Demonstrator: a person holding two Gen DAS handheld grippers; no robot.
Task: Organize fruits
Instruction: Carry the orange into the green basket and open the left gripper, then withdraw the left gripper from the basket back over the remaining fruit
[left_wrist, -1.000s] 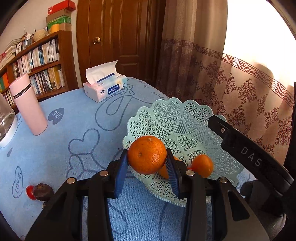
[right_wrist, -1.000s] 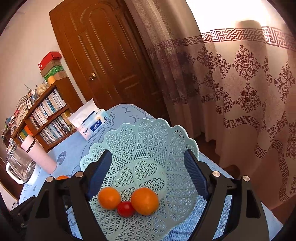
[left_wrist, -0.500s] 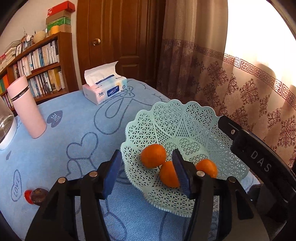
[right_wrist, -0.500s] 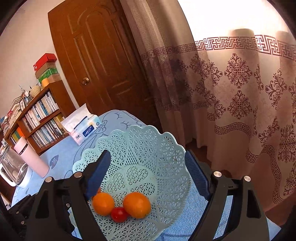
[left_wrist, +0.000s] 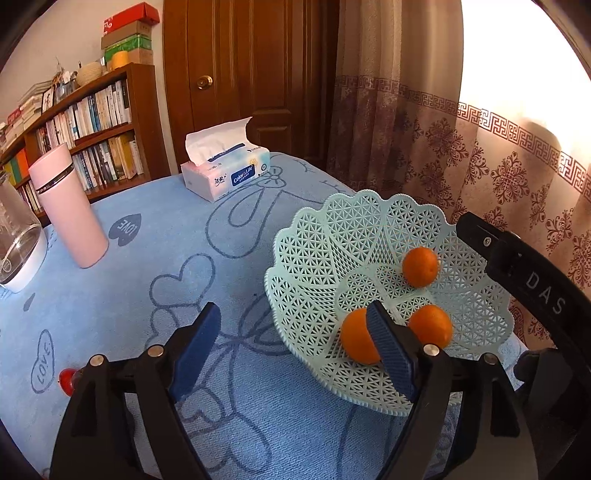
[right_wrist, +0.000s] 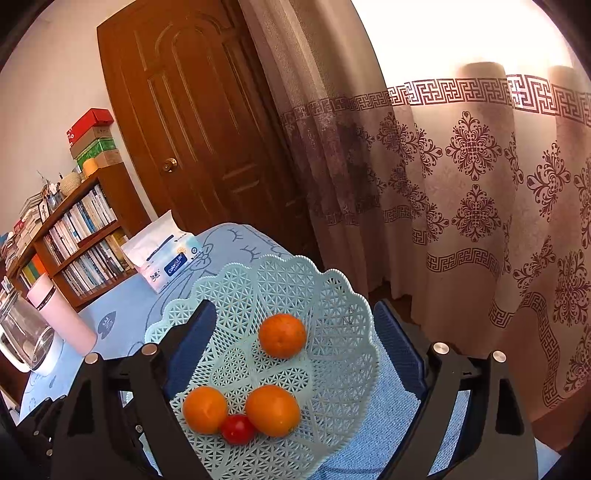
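Observation:
A pale green lattice basket (left_wrist: 332, 229) (right_wrist: 332, 295) sits at the table's right end. It holds three oranges: one toward the far side (left_wrist: 420, 266) (right_wrist: 282, 335) and two near the front (left_wrist: 357, 341) (left_wrist: 430, 329) (right_wrist: 205, 409) (right_wrist: 272, 410), with a cherry tomato (right_wrist: 238, 428) between them. My left gripper (left_wrist: 295, 347) is open and empty, just left of the basket's near rim. My right gripper (right_wrist: 295, 350) is open and empty, its fingers straddling the basket. A red fruit (left_wrist: 67, 380) lies on the cloth at the far left, partly hidden by the left gripper.
A blue cloth with heart prints (left_wrist: 166, 258) covers the table. A tissue box (left_wrist: 227, 175), a pink tumbler (left_wrist: 66, 206) and a glass kettle (left_wrist: 16, 251) stand further back. A bookshelf, a door and curtains lie beyond the table's edge.
My left gripper opened and let the orange go; it rolled to the basket's far side. The left gripper drew back and left. The right gripper stayed open over the basket.

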